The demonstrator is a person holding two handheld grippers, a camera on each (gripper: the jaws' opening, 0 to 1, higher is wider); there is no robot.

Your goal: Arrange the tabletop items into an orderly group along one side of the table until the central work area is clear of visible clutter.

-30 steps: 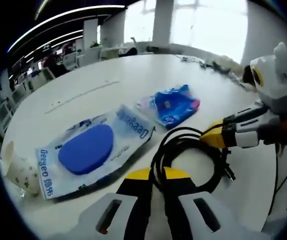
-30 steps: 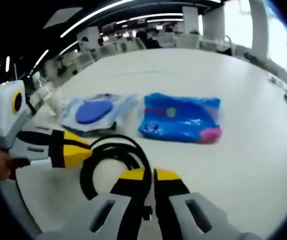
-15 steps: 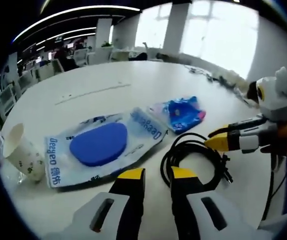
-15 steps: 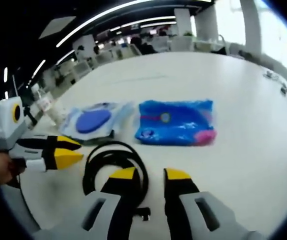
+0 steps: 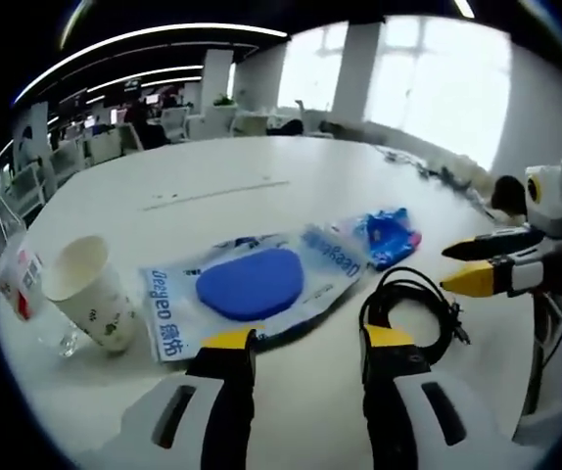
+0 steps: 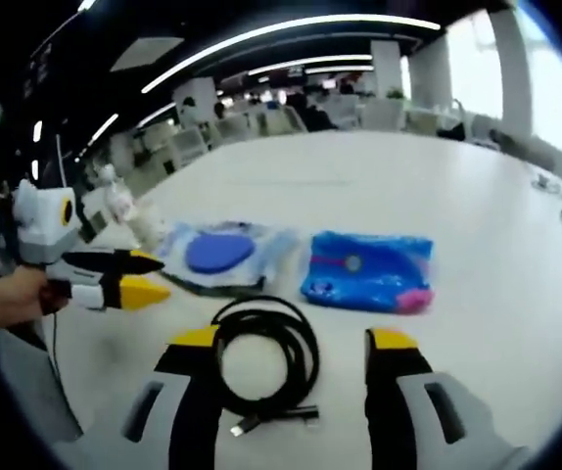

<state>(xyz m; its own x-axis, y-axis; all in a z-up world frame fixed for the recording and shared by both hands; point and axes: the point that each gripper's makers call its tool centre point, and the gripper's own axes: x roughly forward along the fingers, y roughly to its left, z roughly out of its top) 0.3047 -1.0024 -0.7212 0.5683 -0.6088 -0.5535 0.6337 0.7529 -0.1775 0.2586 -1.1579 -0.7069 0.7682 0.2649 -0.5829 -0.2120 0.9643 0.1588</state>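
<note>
Now, left gripper (image 5: 305, 352): jaws wide apart, empty.
Right gripper (image 6: 294, 350): jaws wide, empty, over coiled black cable (image 6: 264, 354) on white table (image 6: 496, 294).

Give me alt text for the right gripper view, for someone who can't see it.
A coiled black cable lies on a white table between the open right gripper. Beyond it lie a blue pouch and a clear packet; the left gripper enters from the left.

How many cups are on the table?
1. The paper cup stands upright at the table's near edge, left of the wipes pack, touching a small bottle. More could be hidden outside the pictures.
</note>
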